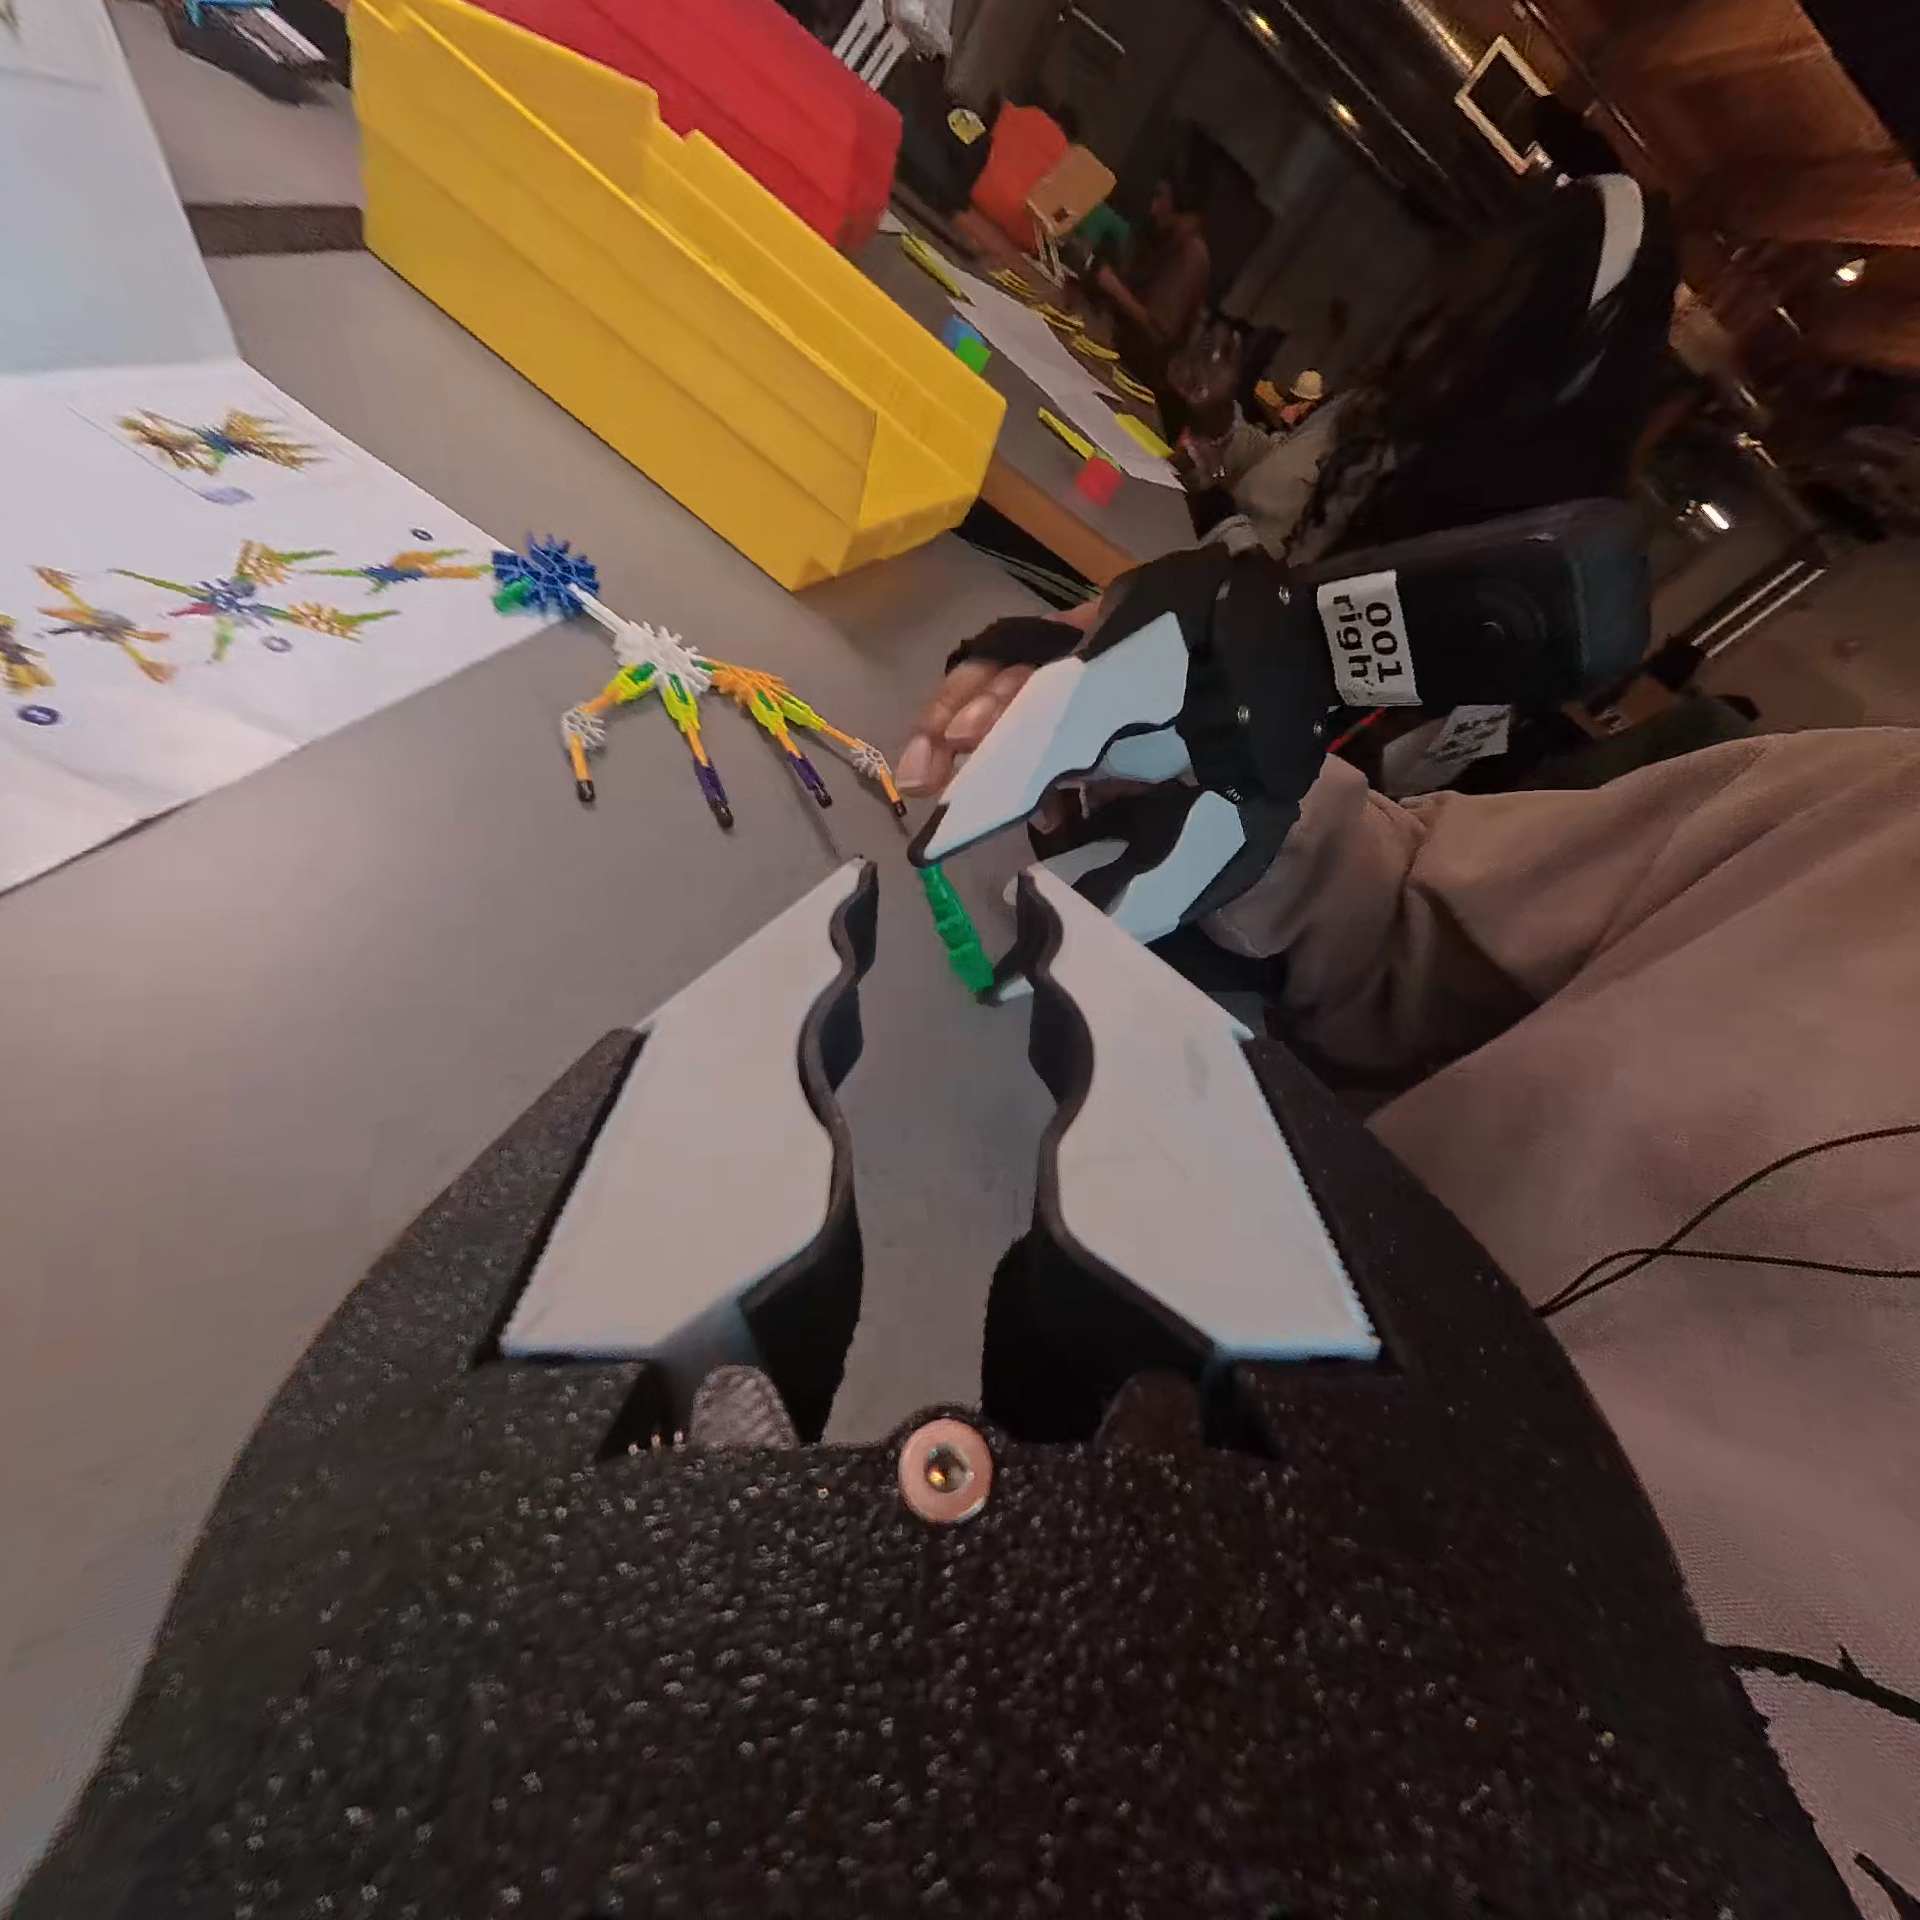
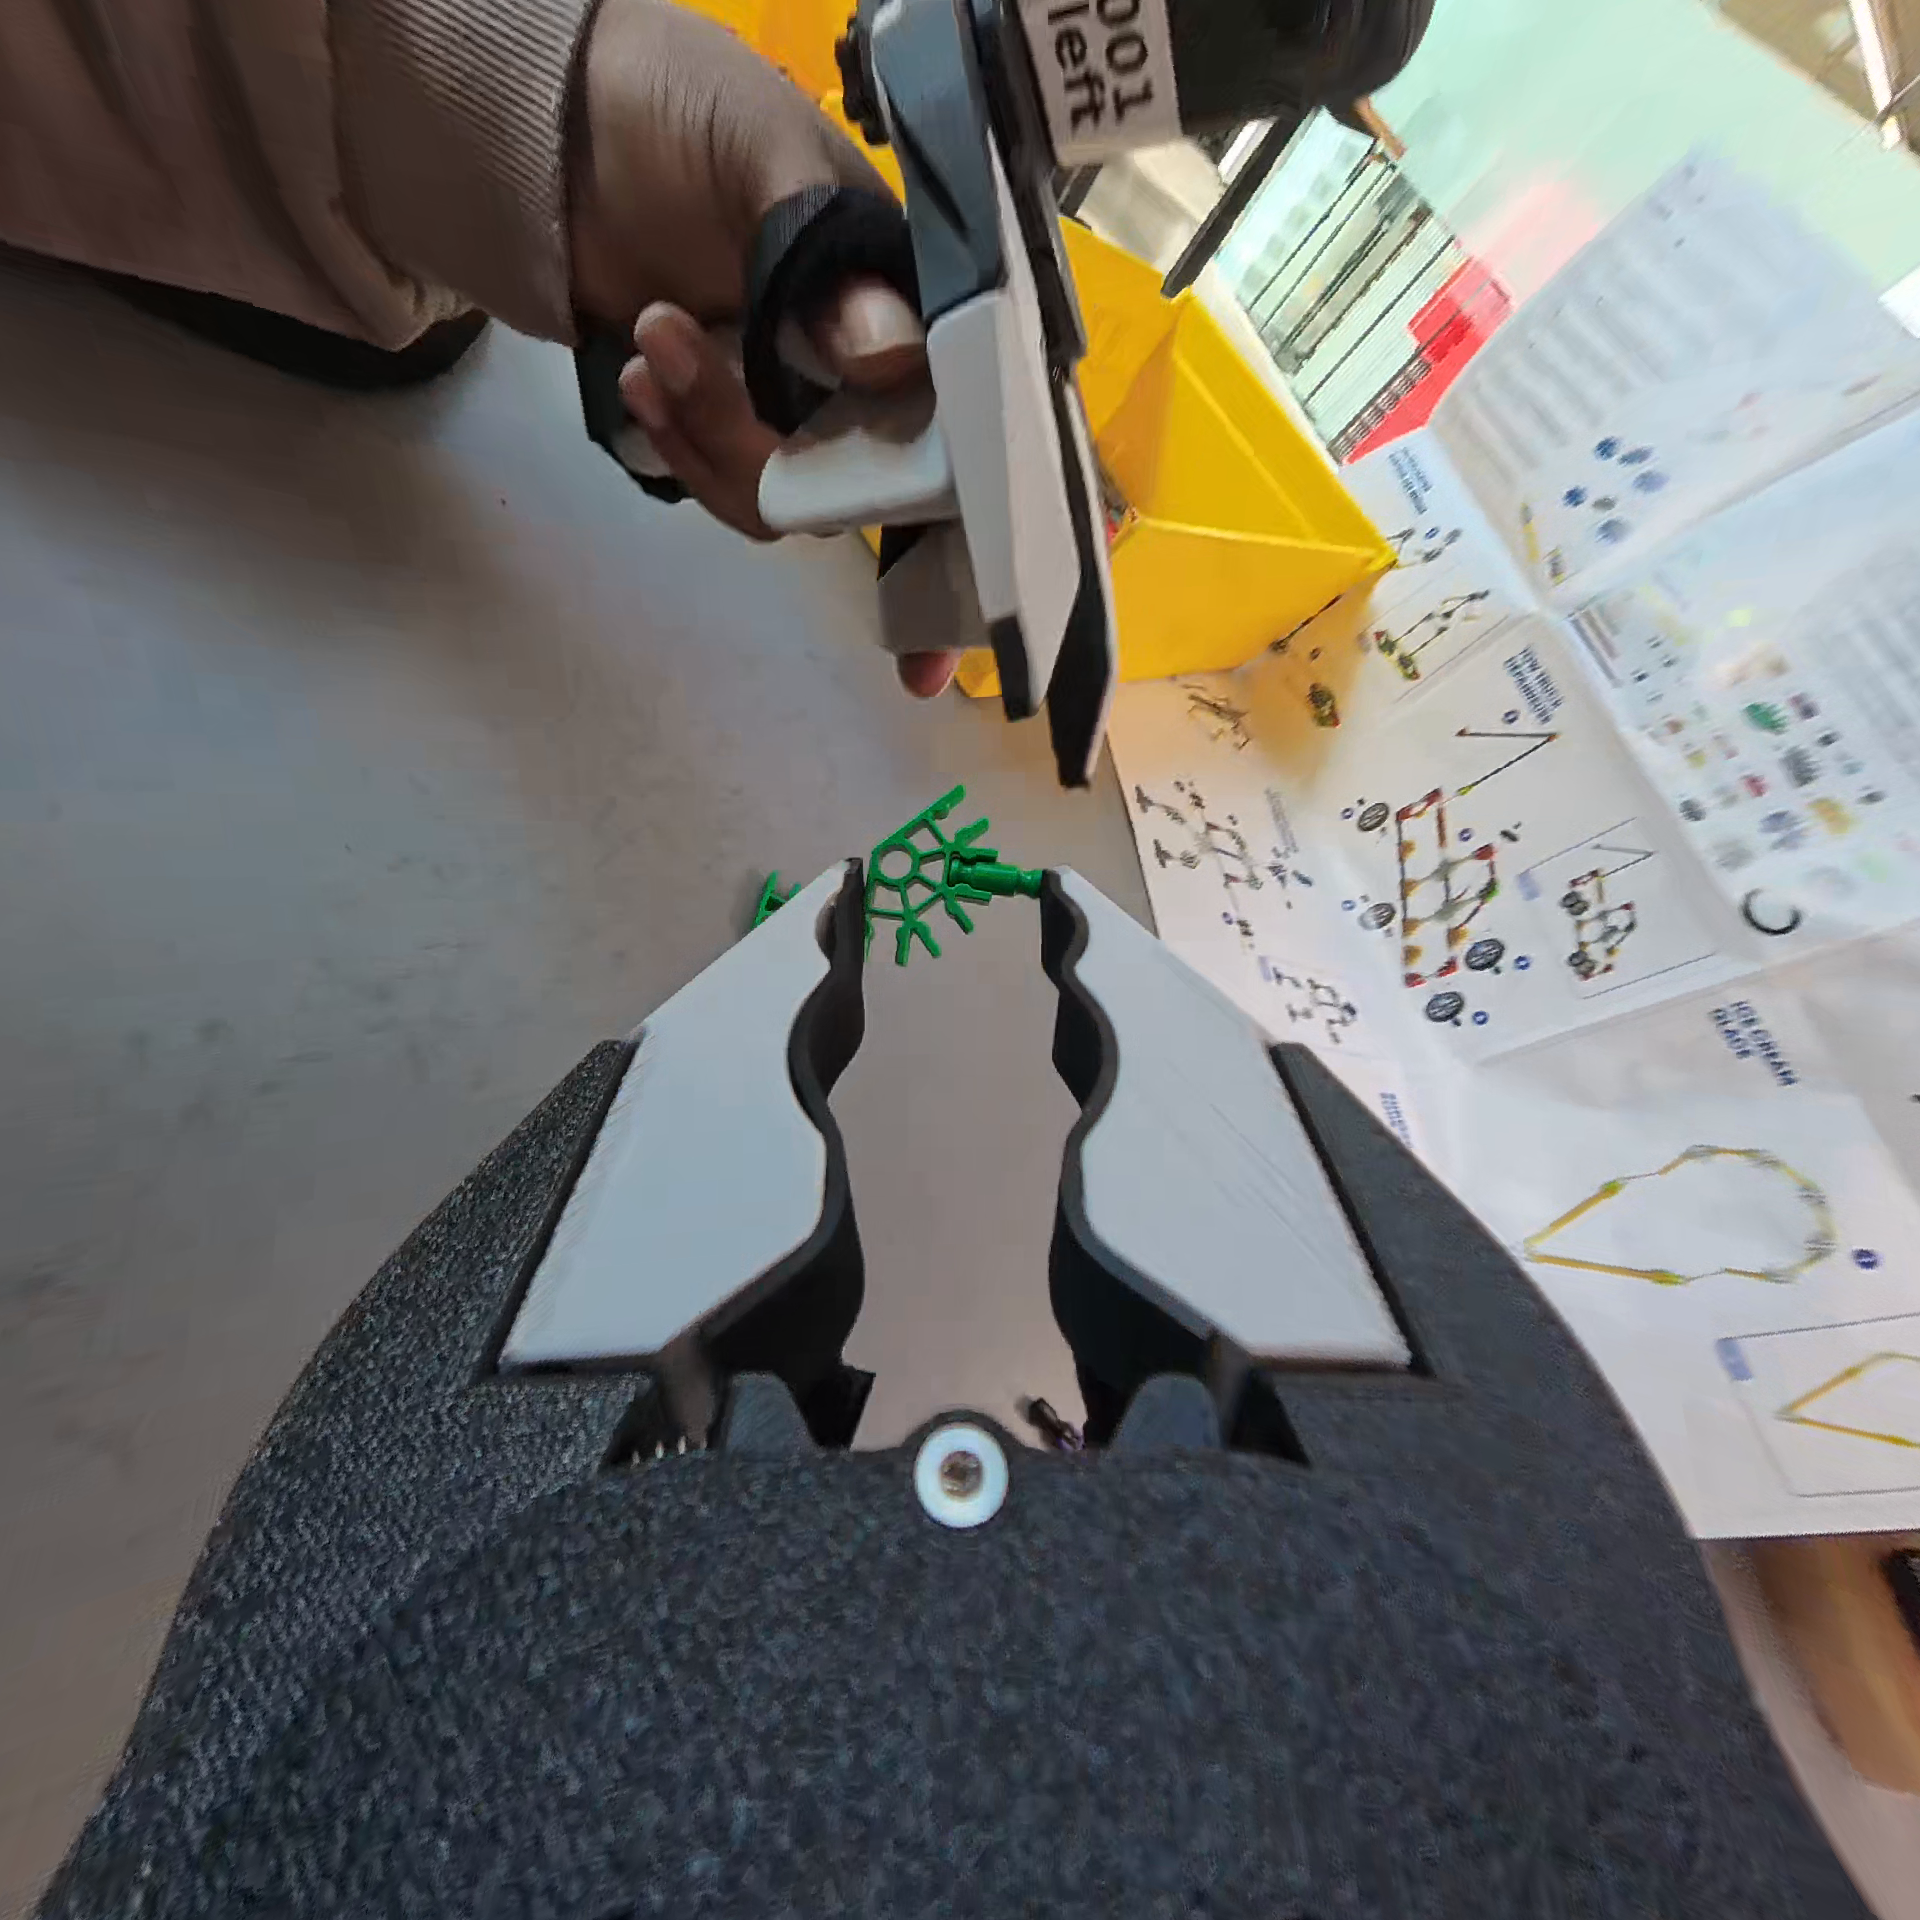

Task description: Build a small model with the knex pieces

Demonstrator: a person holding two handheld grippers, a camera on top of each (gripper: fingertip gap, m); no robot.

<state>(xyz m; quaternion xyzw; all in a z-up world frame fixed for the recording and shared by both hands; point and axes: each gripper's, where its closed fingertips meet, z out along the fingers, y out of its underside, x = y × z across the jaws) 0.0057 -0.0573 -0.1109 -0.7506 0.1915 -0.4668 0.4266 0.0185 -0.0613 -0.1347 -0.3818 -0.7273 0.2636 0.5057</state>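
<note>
The right tongs (image 2: 951, 883) pinch a small green plastic fan-shaped connector with a short green rod plugged into it (image 2: 925, 883), one tip against the connector and the other on the rod's end, so the piece bridges the gap just above the grey counter (image 2: 312, 727). From the left wrist view the same green piece (image 1: 951, 930) stands edge-on just ahead of the left tongs (image 1: 945, 883), which are spread and hold nothing, angled towards it. A colourful rod-and-connector model with a blue hub and a white snowflake hub (image 1: 665, 675) lies on the counter beside white printed instruction sheets (image 1: 156, 623). A yellow plastic bin (image 1: 665, 301) stands behind; its contents cannot be made out.
</note>
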